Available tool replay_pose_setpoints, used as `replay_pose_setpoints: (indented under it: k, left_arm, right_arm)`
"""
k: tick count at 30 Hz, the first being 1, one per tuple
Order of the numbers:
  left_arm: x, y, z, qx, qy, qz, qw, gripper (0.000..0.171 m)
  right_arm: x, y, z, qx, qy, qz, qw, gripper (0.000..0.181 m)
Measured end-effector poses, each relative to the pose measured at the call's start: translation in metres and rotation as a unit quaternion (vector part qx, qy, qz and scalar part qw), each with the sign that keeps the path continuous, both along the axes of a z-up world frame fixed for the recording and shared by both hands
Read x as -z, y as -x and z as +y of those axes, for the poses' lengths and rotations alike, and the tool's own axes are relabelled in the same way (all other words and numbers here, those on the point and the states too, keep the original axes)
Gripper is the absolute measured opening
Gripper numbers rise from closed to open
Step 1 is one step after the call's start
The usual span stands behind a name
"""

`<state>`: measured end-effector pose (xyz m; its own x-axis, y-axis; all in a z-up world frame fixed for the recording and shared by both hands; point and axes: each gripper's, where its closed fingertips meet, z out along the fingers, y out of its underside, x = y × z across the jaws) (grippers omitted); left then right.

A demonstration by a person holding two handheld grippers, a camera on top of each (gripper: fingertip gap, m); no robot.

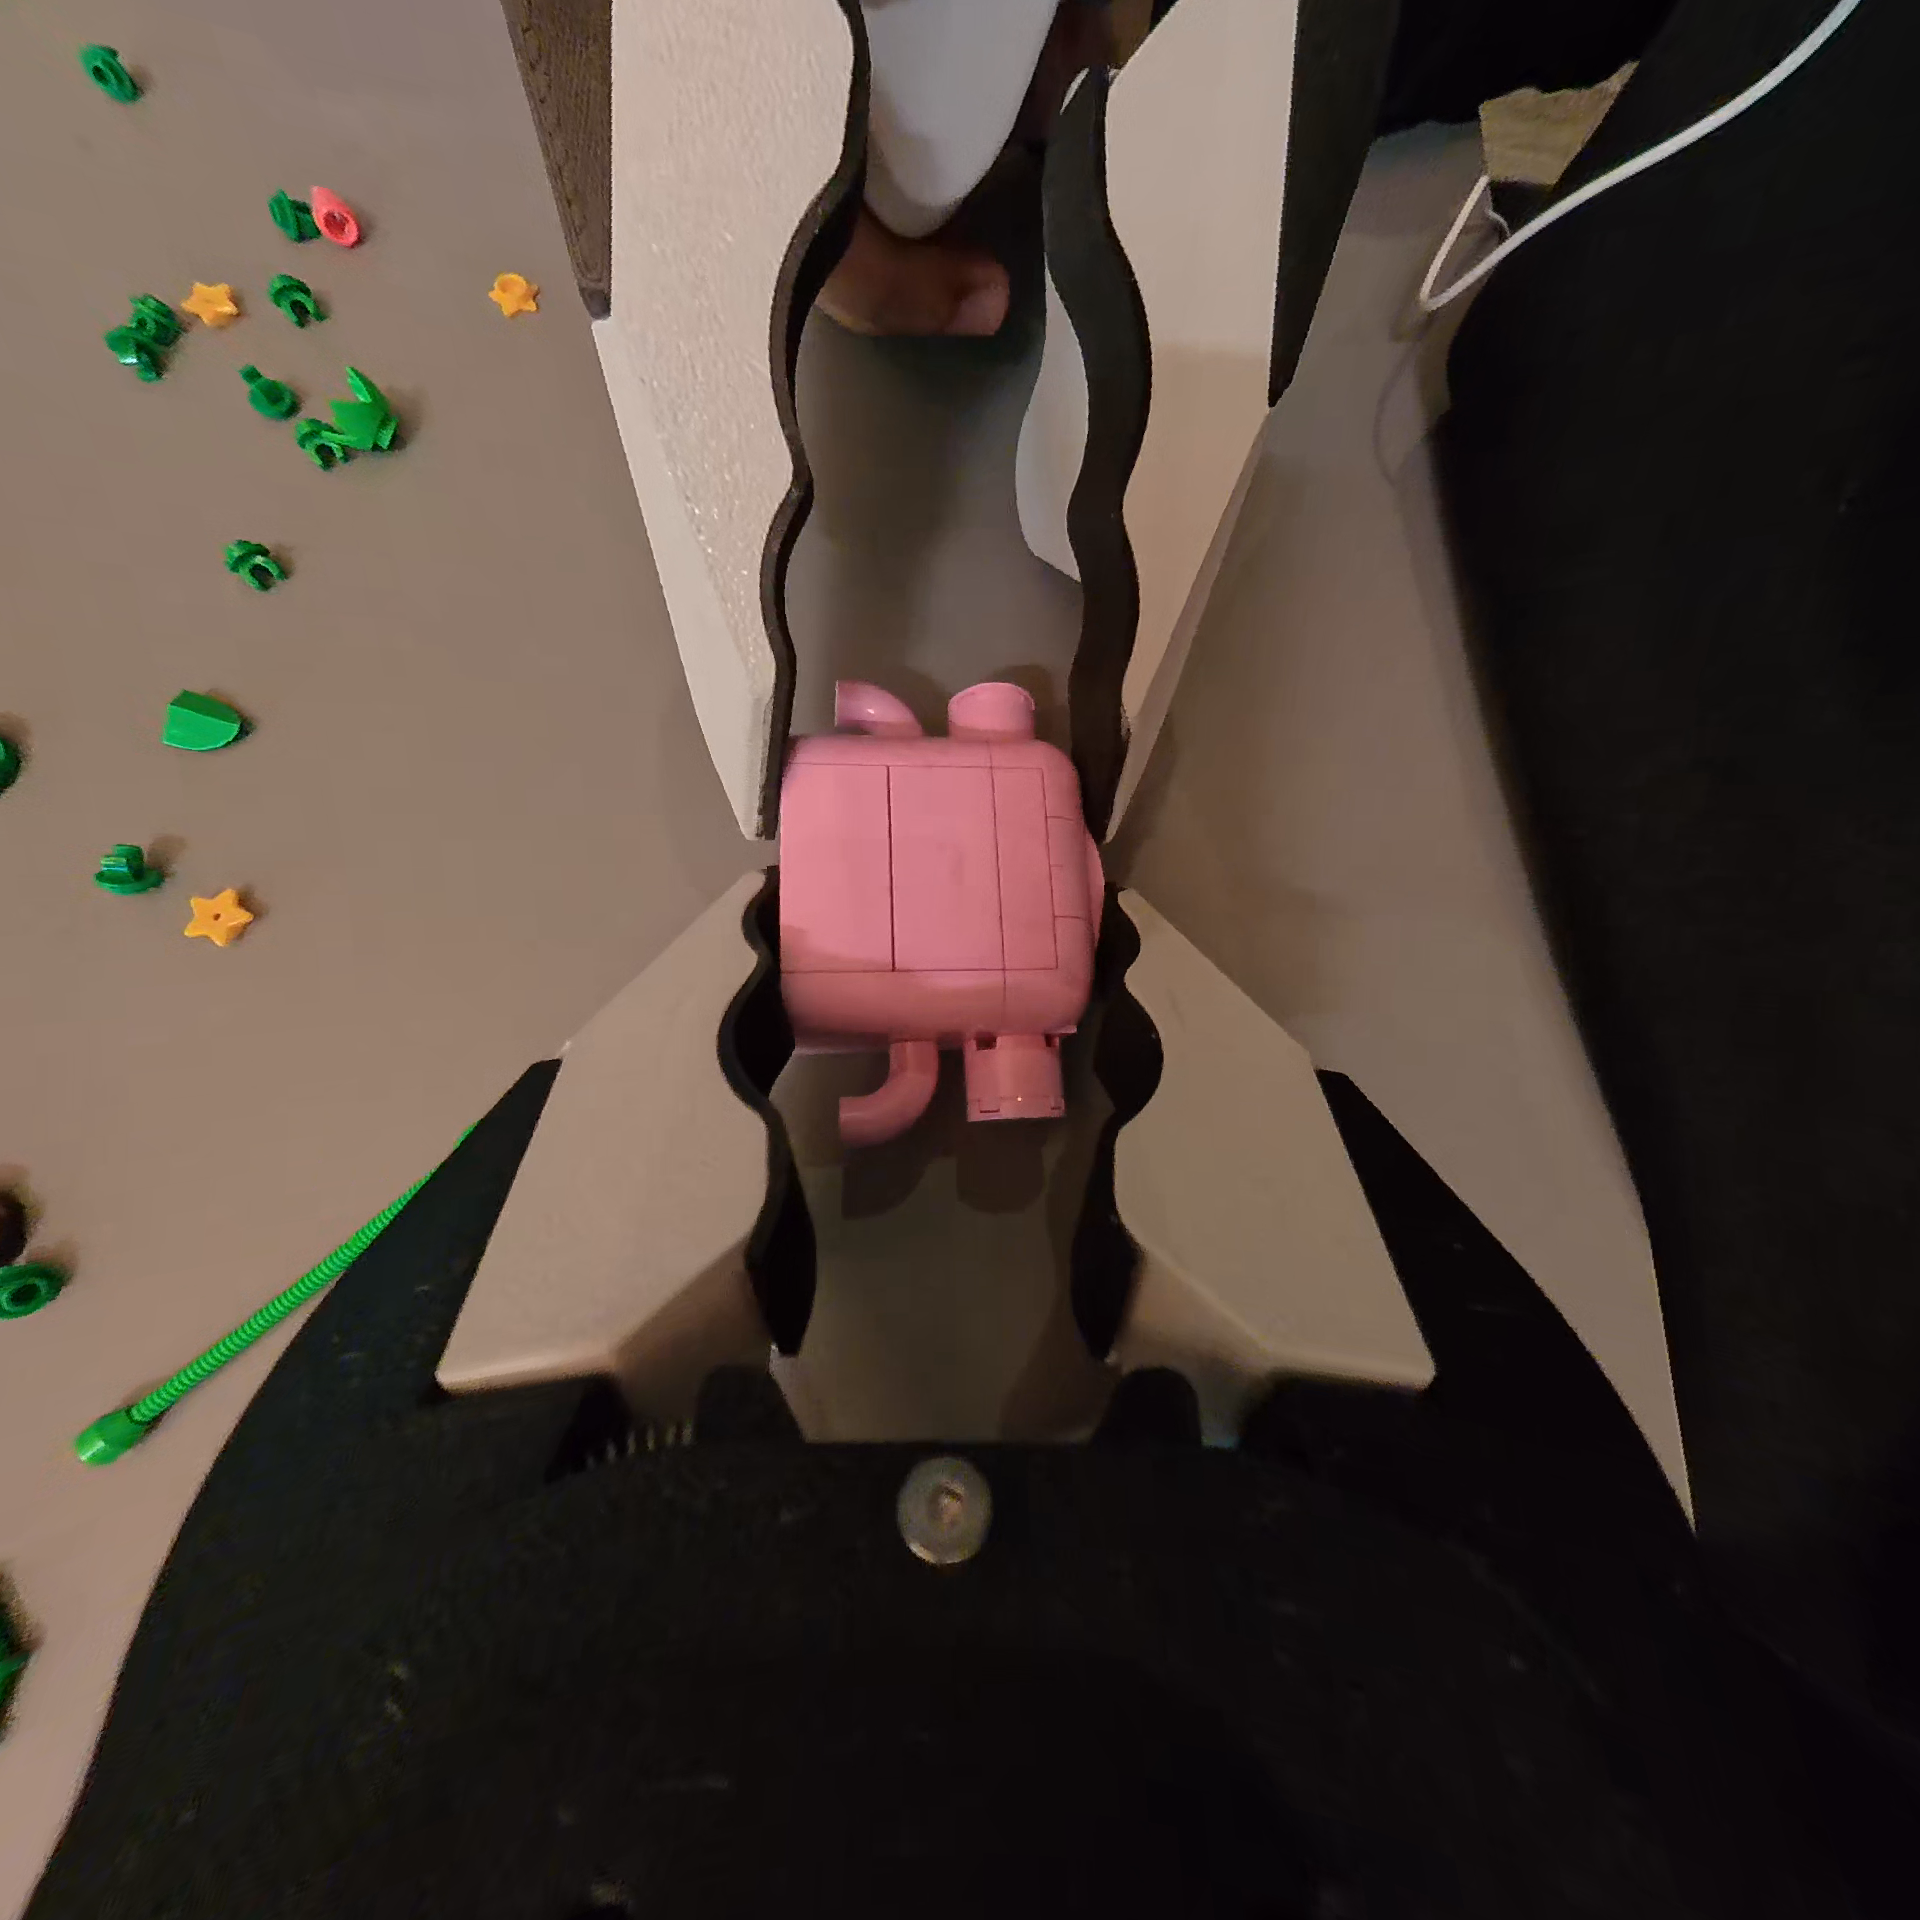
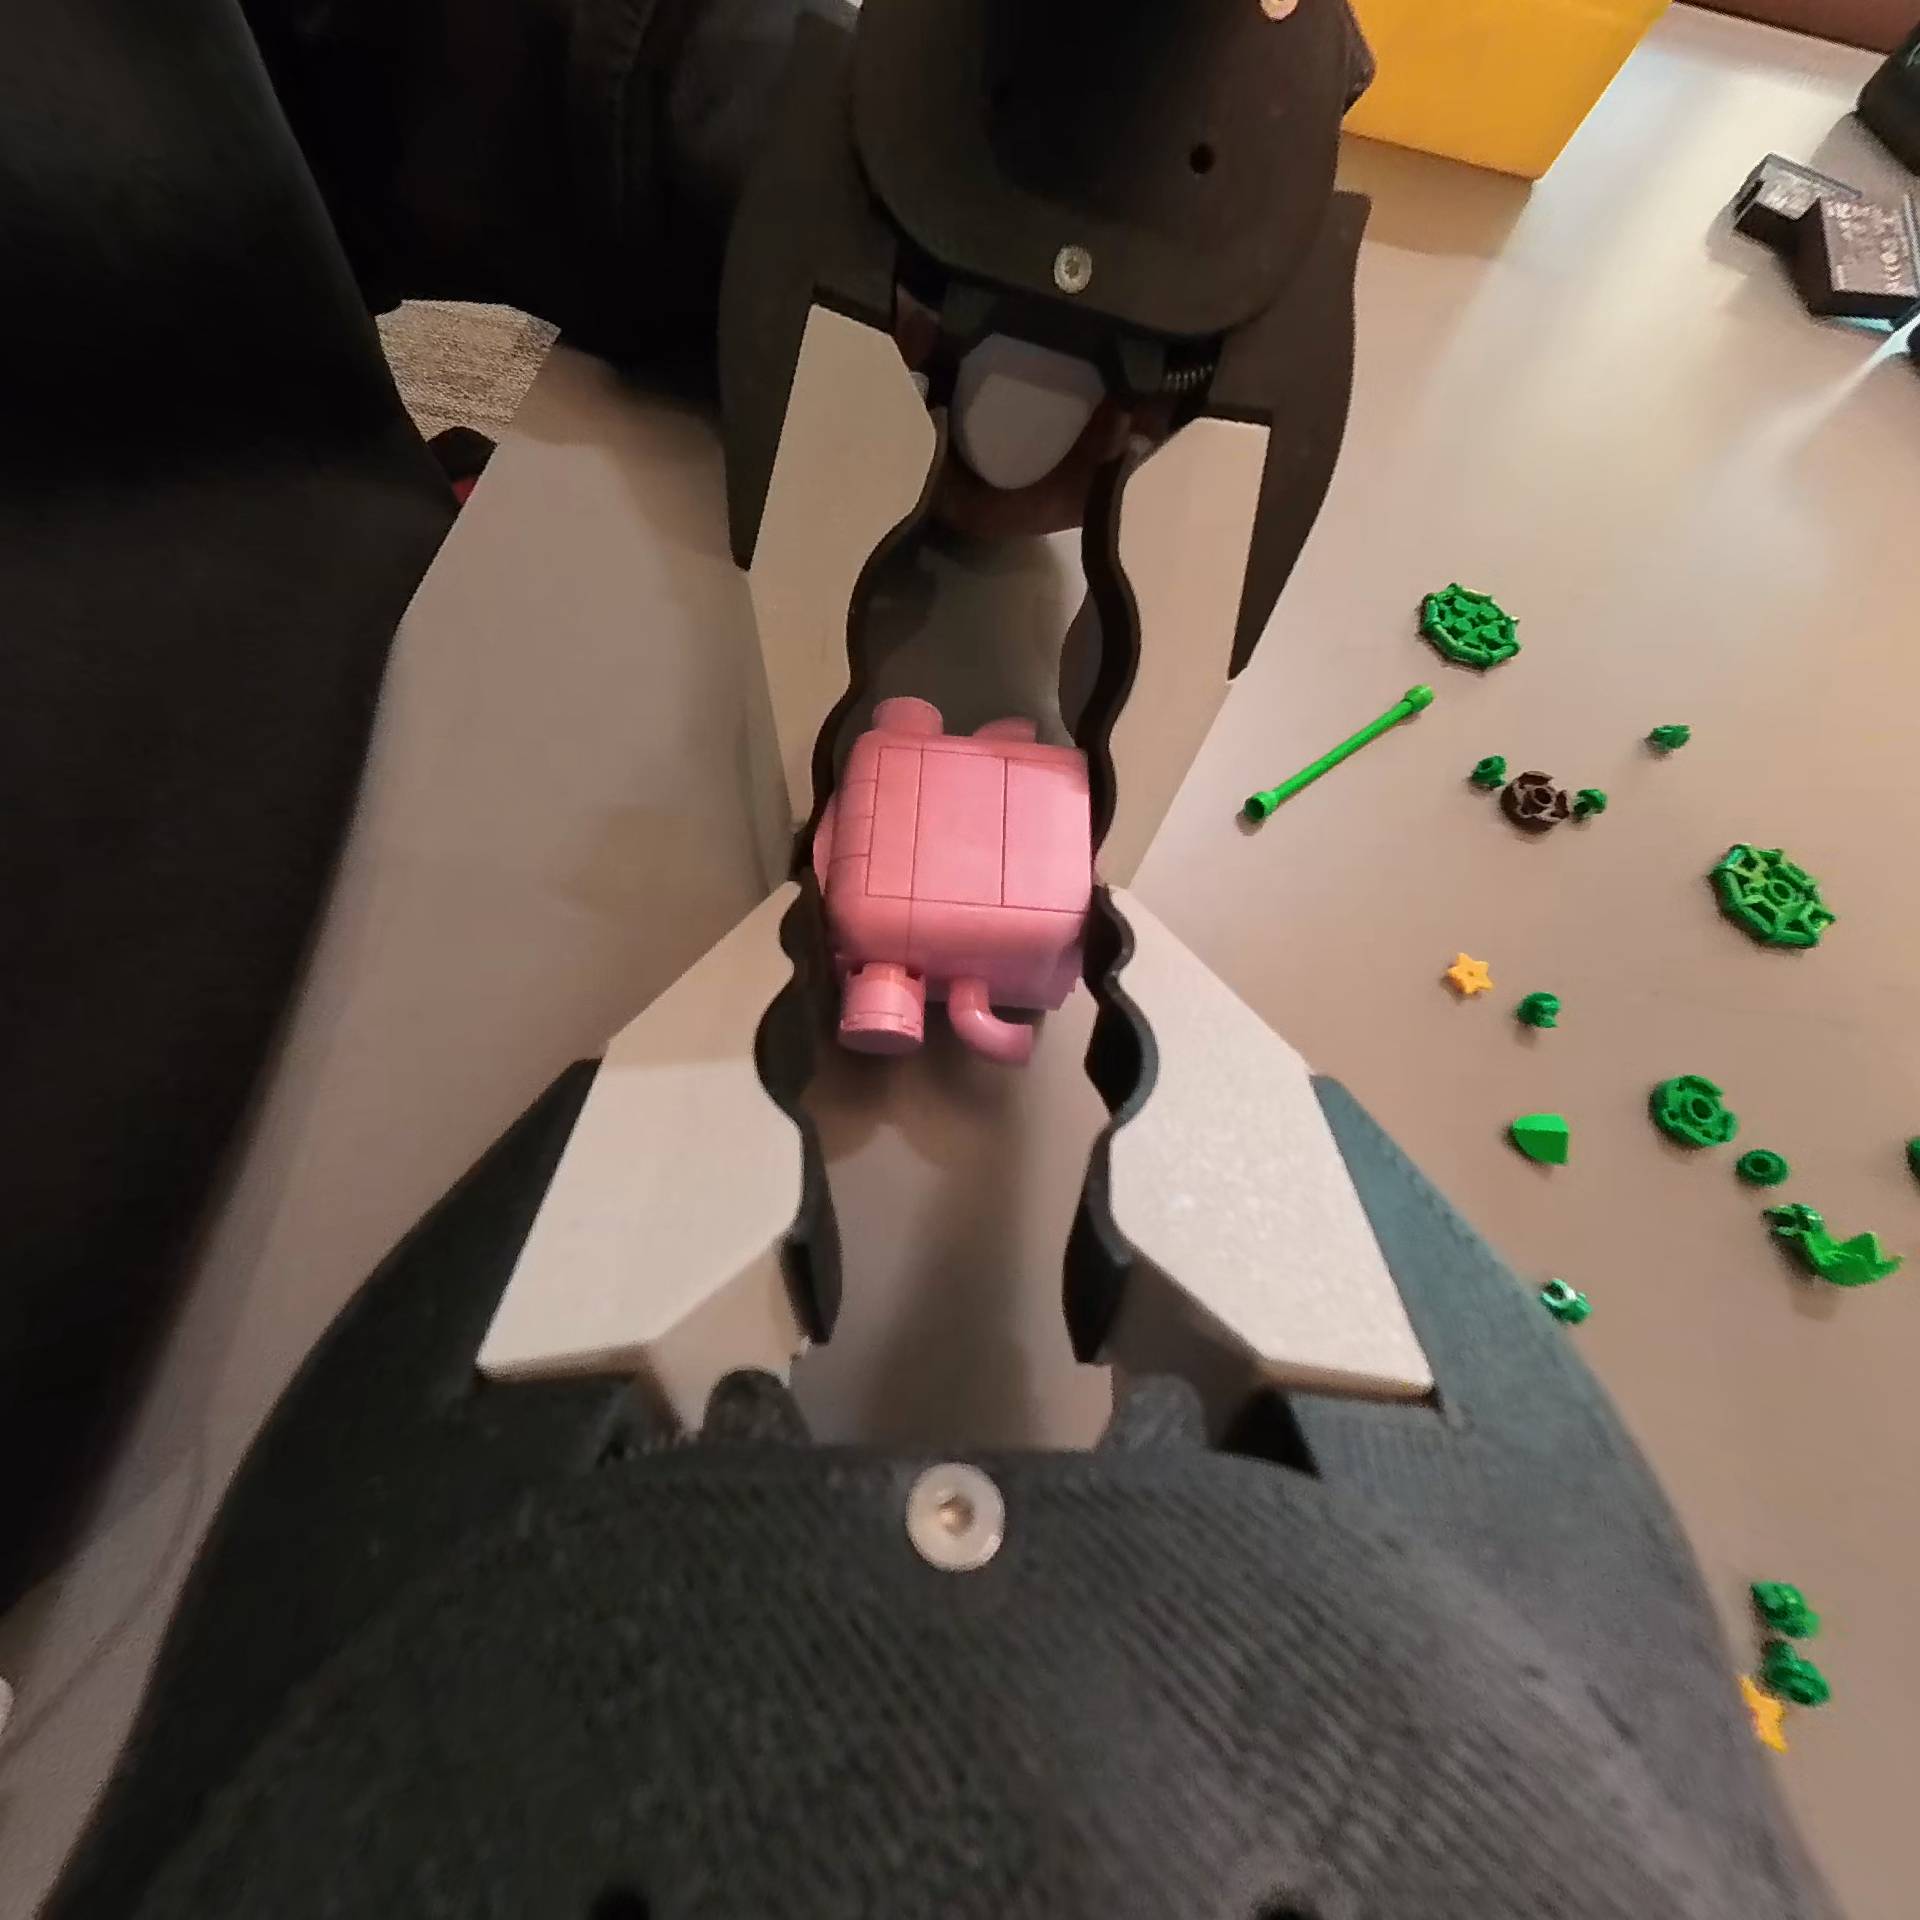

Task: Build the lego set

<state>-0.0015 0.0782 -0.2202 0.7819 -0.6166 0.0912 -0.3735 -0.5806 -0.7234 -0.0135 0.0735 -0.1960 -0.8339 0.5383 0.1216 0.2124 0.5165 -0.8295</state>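
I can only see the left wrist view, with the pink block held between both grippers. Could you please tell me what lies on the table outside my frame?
Observer: The right wrist view shows two green web-like discs, one farther off and one nearer, lying flat on the table.
Operator: Thank you. Is there any container out there?
Observer: Yes, a yellow box stands at the far end of the table.
Operator: Is anything beside it?
Observer: A few small dark boxes sit to its right, well away from the pink block.
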Motion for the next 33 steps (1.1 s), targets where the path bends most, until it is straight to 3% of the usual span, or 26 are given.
replay_pose_setpoints:
  k: [10, 14, 18, 28, 33]
  left_arm:
    - [0.000, 0.001, 0.001, 0.001, 0.001, -0.002, 1.000, 0.054]
    - [0.001, 0.000, 0.000, 0.004, -0.001, 0.007, 1.000, 0.062]
    - [-0.007, -0.002, -0.003, 0.014, -0.008, -0.031, 0.999, 0.068]
    - [-0.007, 0.003, -0.004, 0.004, -0.002, -0.034, 0.999, 0.051]
    - [-0.006, 0.003, -0.004, 0.005, -0.002, -0.032, 0.999, 0.051]
  right_arm:
    - [0.000, 0.001, 0.001, -0.005, 0.006, -0.009, 1.000, 0.049]
    - [0.001, 0.001, 0.003, -0.005, -0.003, 0.004, 1.000, 0.050]
    - [0.007, 0.001, 0.006, 0.003, -0.023, 0.000, 1.000, 0.070]
    - [0.002, 0.003, 0.003, 0.007, -0.004, 0.002, 1.000, 0.059]
    - [0.004, 0.002, 0.001, 0.001, -0.005, -0.008, 1.000, 0.053]
